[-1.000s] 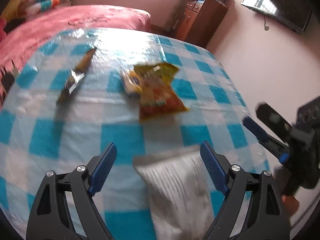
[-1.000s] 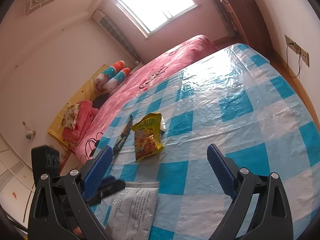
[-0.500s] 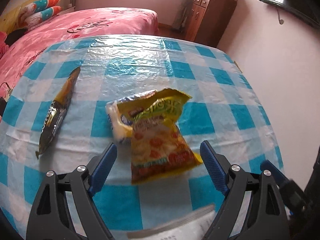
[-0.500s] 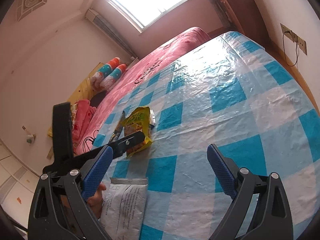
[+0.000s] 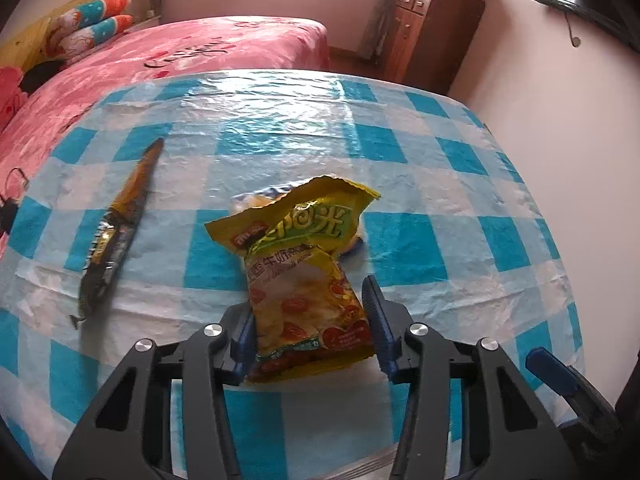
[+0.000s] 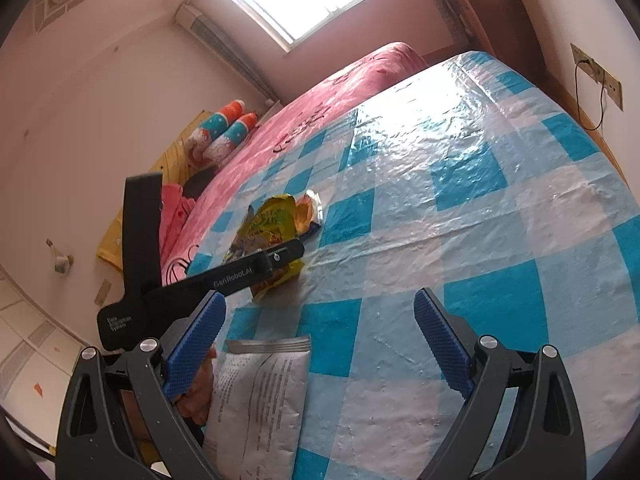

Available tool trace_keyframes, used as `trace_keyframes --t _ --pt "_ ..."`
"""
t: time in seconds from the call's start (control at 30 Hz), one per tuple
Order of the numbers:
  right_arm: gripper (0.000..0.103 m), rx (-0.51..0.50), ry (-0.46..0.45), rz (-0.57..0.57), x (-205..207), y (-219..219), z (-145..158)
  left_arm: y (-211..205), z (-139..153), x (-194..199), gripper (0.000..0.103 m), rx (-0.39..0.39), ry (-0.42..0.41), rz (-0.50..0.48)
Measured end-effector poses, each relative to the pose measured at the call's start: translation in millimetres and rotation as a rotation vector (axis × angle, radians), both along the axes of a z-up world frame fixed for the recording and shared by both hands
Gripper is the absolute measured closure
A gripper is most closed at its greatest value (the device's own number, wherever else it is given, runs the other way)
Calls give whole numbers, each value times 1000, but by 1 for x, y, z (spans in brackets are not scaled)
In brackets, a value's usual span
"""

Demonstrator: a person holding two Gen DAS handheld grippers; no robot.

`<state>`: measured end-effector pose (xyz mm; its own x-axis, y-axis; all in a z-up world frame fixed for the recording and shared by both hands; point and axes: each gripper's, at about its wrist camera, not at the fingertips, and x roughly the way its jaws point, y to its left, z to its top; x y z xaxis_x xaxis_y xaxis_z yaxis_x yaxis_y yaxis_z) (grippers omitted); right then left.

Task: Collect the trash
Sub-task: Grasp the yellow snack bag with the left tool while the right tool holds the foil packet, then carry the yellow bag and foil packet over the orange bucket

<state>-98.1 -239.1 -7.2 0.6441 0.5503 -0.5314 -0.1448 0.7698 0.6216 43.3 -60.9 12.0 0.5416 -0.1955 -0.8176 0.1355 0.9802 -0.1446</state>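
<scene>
Left wrist view: left gripper (image 5: 310, 330) jaws, just closing, pinch the yellow snack bag (image 5: 304, 280); dark wrapper (image 5: 114, 232) lies apart on the checked bench (image 5: 440, 184); right gripper (image 6: 320, 344) gapes empty.

The black arm of the left gripper (image 6: 276, 258) bears white lettering that seems to read "GenRoboAI"; its handle end carries small white print, "Data Acquisition System"; the yellow snack bag (image 5: 304, 276) shows large green Chinese characters, not legible; the white bag (image 6: 260, 396) has fine grey print, unreadable.
</scene>
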Motion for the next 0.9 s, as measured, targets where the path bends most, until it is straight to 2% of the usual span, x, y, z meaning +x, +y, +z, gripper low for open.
trace_keyframes --t 0.27,0.53,0.9 --pt "9 -64 27 115 5 27 -4 24 9 -11 58 -18 -23 39" --pt "9 -119 34 235 0 56 -4 59 20 -49 58 -13 -47 68" --pt "9 -222 51 285 -7 85 -4 91 13 -103 58 -4 -23 88"
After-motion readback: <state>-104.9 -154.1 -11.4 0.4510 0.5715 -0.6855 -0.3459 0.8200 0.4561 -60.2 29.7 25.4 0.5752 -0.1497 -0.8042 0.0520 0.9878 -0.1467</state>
